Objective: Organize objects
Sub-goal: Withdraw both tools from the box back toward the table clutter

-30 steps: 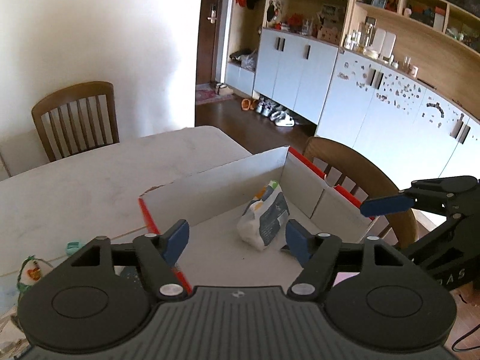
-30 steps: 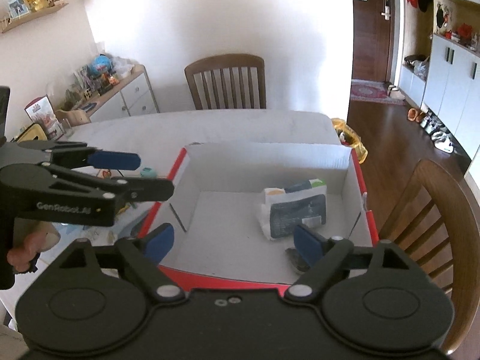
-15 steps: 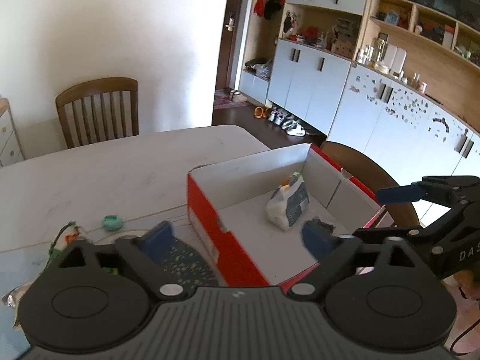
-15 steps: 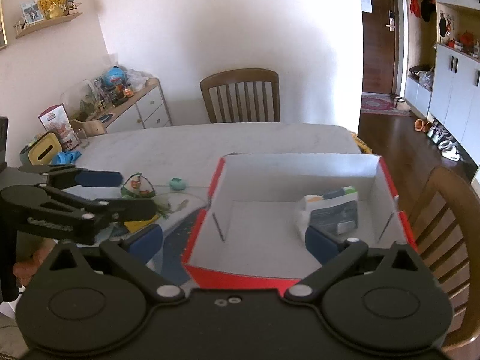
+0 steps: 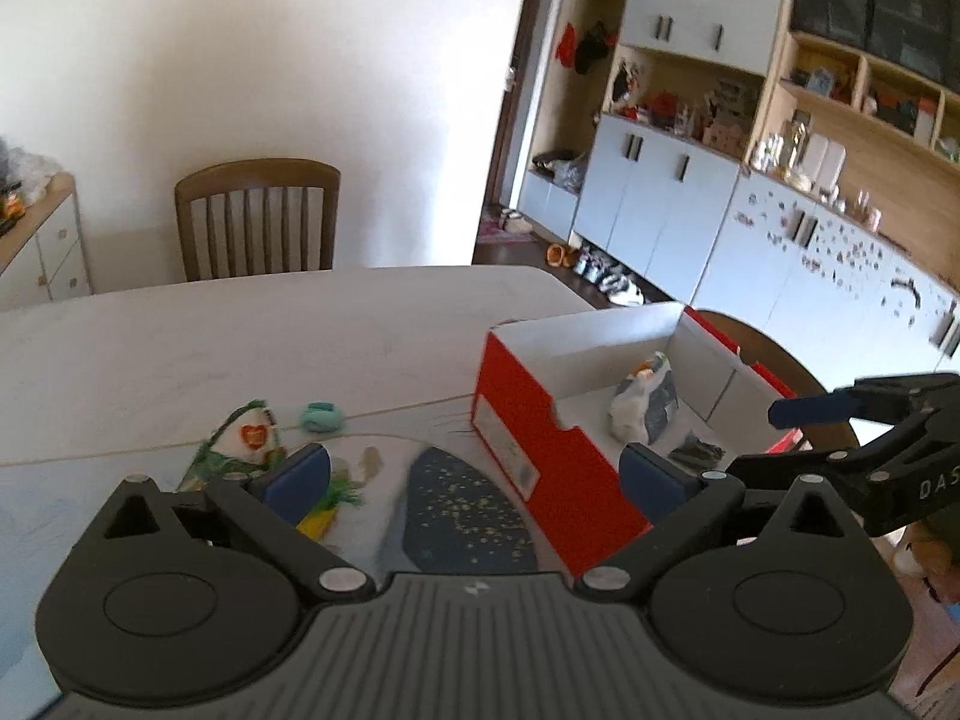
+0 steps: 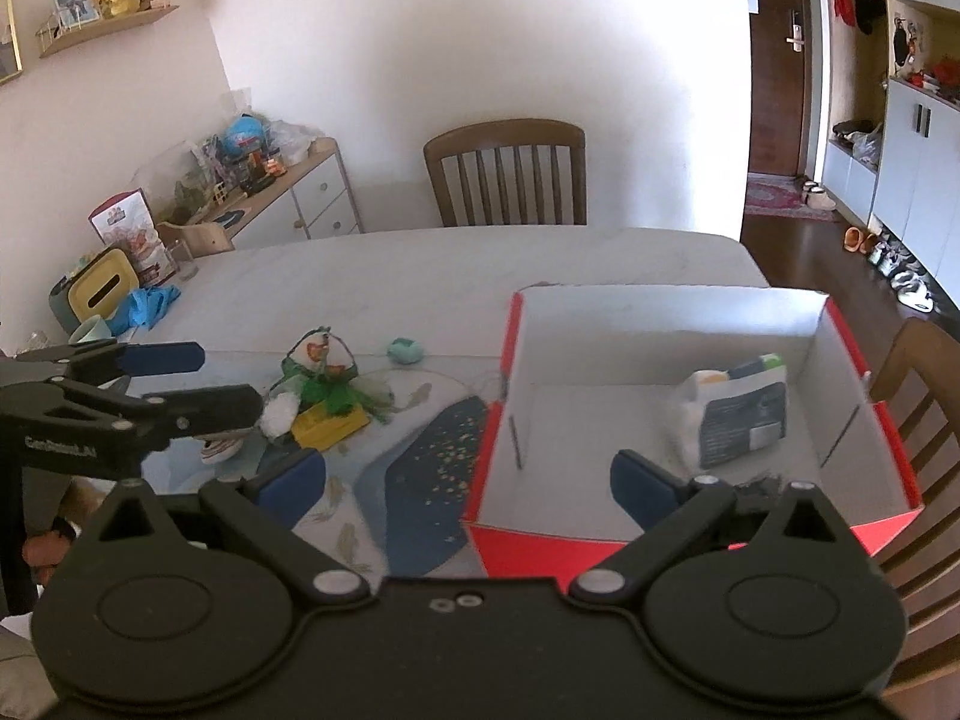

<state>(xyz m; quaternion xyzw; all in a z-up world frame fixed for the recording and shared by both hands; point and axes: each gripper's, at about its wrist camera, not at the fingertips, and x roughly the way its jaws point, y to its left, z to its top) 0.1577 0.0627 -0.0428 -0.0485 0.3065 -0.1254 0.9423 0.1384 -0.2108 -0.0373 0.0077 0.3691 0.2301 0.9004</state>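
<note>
Red cardboard box [image 6: 672, 420] at 3 o'clock on white marble table [image 6: 420, 276]; white snack pouch [image 6: 735, 408] inside; small teal ball [image 6: 405, 351] at 9 o'clock of box.

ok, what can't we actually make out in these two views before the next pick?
- Small dark item in the red box: too small to identify in the left wrist view; in the right wrist view the right gripper covers most of it.
- Pouch print: too small to read.
- Toy pile: partly behind the left gripper in the right wrist view.
- Both sets of jaws are open and empty.
</note>
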